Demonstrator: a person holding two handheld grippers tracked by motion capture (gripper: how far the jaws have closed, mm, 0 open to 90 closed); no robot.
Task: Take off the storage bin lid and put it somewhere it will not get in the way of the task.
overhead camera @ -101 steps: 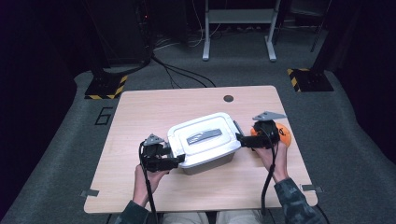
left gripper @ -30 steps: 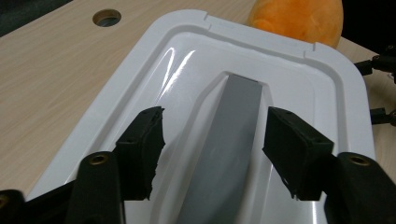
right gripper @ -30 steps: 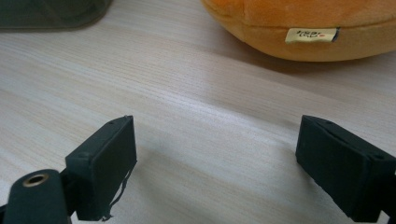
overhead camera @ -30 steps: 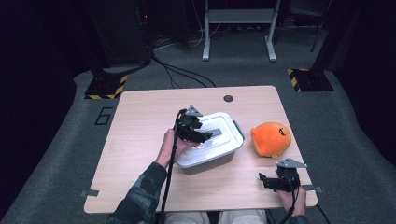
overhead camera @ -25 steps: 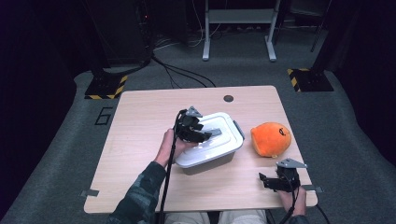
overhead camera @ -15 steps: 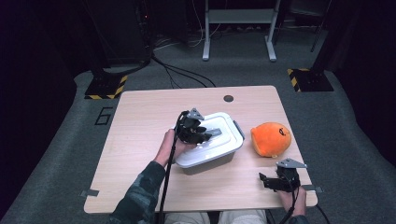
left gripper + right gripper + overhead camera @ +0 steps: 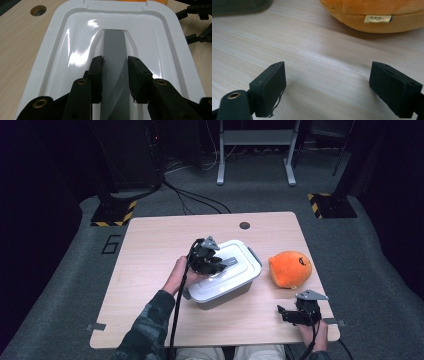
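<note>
The right tongs (image 7: 292,314) rest at the near right edge of the pale wooden worktop (image 7: 150,270), jaws set wide apart with only bare wood between them. Just beyond them lies the round orange plush toy (image 7: 291,268), a small white label sewn at its base (image 7: 378,18).

At mid-worktop stands the white rectangular plastic storage box (image 7: 222,280), its glossy moulded lid (image 7: 65,57) in place. The left tongs (image 7: 115,75) sit over the lid, and their jaws have just been closing on the flat grey handle strip (image 7: 113,45) set in the lid's central recess. The pads (image 7: 97,72) stand at the strip's two edges; the left pad appears to touch, but contact on the right side cannot be confirmed from this angle.

Step in hand: gripping the lid handle. The next move probably calls for a firm hold on the strip, then a straight upward lift, with the box body watched for rising along with the lid.

At the far edge is a round cable hole (image 7: 244,225).
</note>
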